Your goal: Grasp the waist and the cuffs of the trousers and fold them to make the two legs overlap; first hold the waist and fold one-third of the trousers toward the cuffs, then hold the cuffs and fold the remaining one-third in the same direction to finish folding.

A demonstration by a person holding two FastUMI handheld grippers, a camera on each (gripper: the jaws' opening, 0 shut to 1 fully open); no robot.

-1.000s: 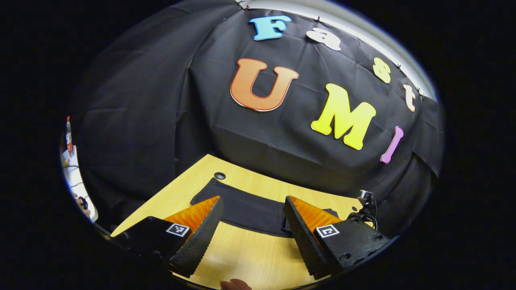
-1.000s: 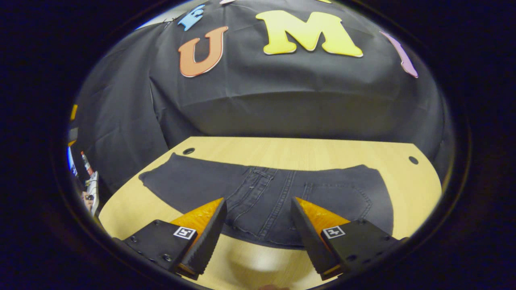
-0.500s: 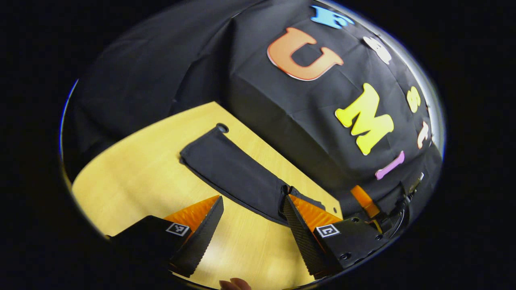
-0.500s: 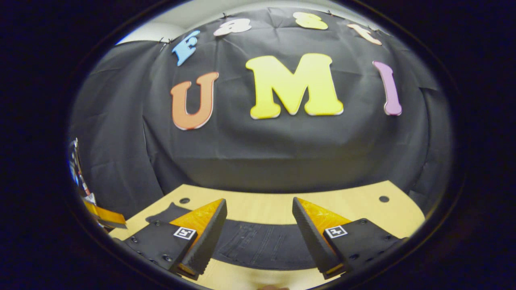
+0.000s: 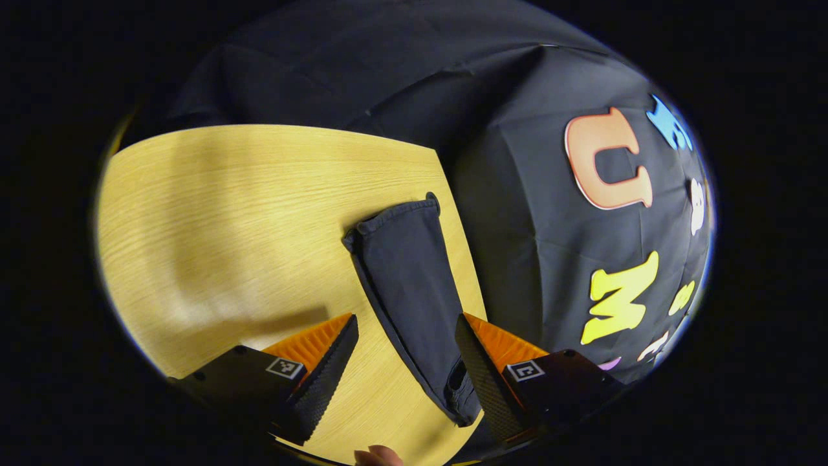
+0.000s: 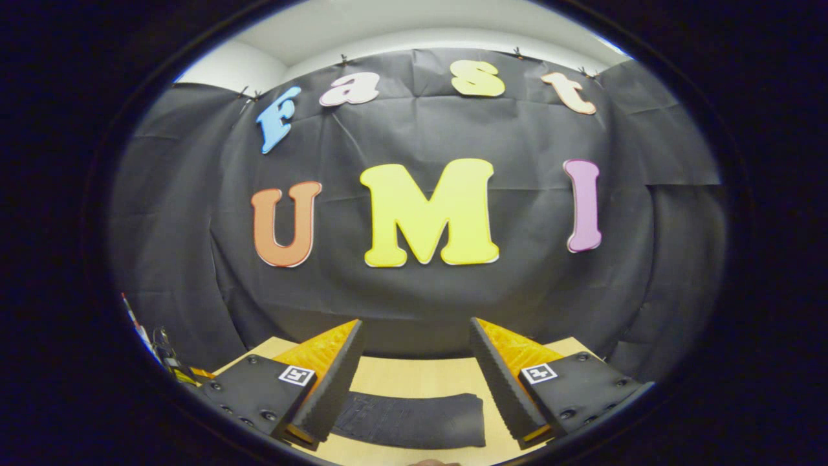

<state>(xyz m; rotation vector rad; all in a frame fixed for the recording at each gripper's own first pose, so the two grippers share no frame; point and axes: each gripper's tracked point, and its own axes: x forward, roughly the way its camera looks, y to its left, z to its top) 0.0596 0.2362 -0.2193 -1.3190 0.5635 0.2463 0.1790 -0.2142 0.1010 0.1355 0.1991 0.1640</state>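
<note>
Dark grey trousers [image 5: 407, 272] lie flat on the wooden table [image 5: 226, 213], one leg running from its cuff near the table's far edge back toward me in the left gripper view. My left gripper [image 5: 404, 362] is open above the near part of that leg, its fingers apart on either side of the cloth and not touching it. In the right gripper view a strip of the trousers [image 6: 414, 417] shows low between the fingers. My right gripper [image 6: 414, 382] is open and raised, tilted up at the booth wall, holding nothing.
The table's far edge meets the black cloth wall [image 5: 517, 213] just past the cuff. A wide bare stretch of table lies to the left of the leg in the left gripper view. A fingertip [image 5: 378, 456] of the person shows at the bottom.
The left gripper has swung round toward the cuff end, so the leg now runs straight away from it. The right gripper has tilted upward, and the trousers have sunk to the bottom of its view.
</note>
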